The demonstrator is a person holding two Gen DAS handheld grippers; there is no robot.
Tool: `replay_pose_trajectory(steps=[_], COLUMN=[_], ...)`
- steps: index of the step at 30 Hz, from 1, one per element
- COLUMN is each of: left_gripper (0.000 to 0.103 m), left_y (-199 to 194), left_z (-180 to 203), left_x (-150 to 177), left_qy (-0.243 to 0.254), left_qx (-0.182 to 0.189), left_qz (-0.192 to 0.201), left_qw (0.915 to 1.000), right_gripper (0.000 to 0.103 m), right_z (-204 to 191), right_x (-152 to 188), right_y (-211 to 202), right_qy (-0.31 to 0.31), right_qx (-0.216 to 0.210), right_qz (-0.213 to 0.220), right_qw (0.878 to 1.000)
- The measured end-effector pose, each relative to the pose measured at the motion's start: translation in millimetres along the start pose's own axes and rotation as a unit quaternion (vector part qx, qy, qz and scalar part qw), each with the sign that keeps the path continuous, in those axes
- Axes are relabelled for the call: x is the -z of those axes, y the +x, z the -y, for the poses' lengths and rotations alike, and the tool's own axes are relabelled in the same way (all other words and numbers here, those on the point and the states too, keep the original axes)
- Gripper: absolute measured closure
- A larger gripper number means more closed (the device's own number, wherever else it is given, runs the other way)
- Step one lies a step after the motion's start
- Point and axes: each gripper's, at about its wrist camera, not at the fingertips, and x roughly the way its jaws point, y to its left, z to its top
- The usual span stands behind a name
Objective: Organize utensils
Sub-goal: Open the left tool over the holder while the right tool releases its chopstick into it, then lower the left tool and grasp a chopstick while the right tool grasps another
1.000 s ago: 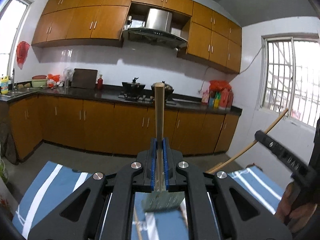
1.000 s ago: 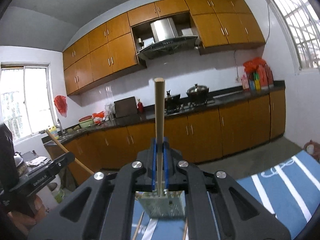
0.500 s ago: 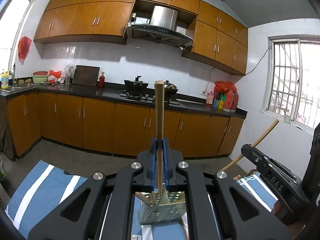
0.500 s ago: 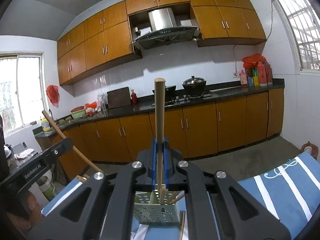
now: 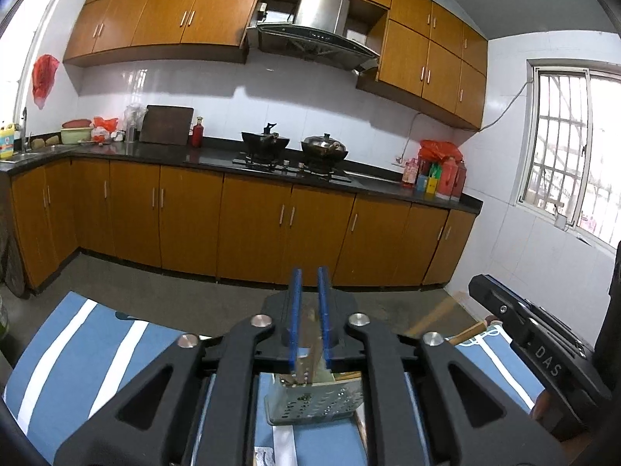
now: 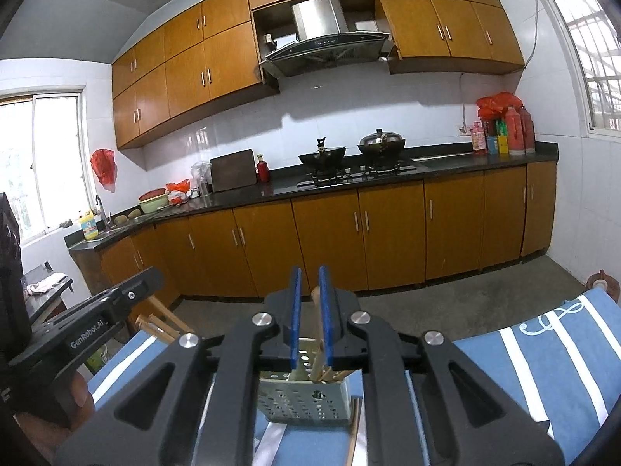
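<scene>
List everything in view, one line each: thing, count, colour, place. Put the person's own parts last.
utensil holder: one, pale green, perforated, on the striped cloth below both grippers
chopsticks: several, wooden, standing in the holder
striped cloth: one, blue and white, on the table
woks: two, black, on the stove
cutting board: one, dark brown, against the wall
cabinets: many, orange-brown, above and below the counter
left gripper: one, black with blue pads, open
right gripper: one, same colours, open
</scene>
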Motion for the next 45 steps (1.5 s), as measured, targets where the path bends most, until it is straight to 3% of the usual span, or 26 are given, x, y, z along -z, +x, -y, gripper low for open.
replay_pose_trajectory(steps=[3,8,14,18,21,24,27,34,36,39,45], left_gripper=[0.08,0.08,0.077,0.073,0.073,0.073,0.073,0.073,0.073,0.073,0.073], left_y=[-5.6,-23.3,-49.8,-49.3,-37.6,-23.8,-18.6,-14.3,-15.6,-14.5,-11.3], left_z=[-2.7,-8.6,-34.7,-61.4,-76.7,-87.7,-84.4,-65.0,-62.1,-60.3,-52.9], left_x=[-2.7,-8.8,7.5,50.0,84.4,127.8,155.2,186.2,192.2,196.2,202.7], left_qy=[-0.004,-0.01,-0.008,0.0,-0.001,-0.017,-0.023,-0.019,-0.018,-0.017,-0.009], left_qx=[-0.001,-0.003,-0.031,-0.069,-0.088,-0.095,-0.084,-0.055,-0.053,-0.048,-0.04], left_qz=[0.008,0.022,0.013,-0.045,-0.101,-0.168,-0.202,-0.233,-0.237,-0.242,-0.253], left_qw=[1.0,0.9997,0.9994,0.9966,0.991,0.981,0.9756,0.9706,0.9699,0.9689,0.9667], right_gripper=[0.089,0.087,0.079,0.079,0.079,0.079,0.08,0.08,0.082,0.093,0.095], right_z=[1.0,6.3,26.7,49.8,63.8,62.0,48.1,21.1,19.3,19.0,41.9], right_x=[-1.2,-1.4,33.2,82.8,135.7,170.6,203.5,230.8,232.8,235.4,229.2], right_y=[-8.9,-37.6,-64.5,-56.0,-39.4,-28.7,-17.7,-7.7,-3.6,1.5,-0.5], right_qy=[0.003,0.001,0.006,0.024,0.045,0.053,0.055,0.024,0.013,0.0,0.031], right_qx=[0.0,-0.002,0.025,0.051,0.072,0.069,0.048,0.036,0.044,0.064,0.104], right_qz=[0.008,0.027,0.004,-0.069,-0.15,-0.204,-0.254,-0.29,-0.295,-0.294,-0.286], right_qw=[1.0,1.0,1.0,0.996,0.985,0.975,0.964,0.956,0.954,0.954,0.952])
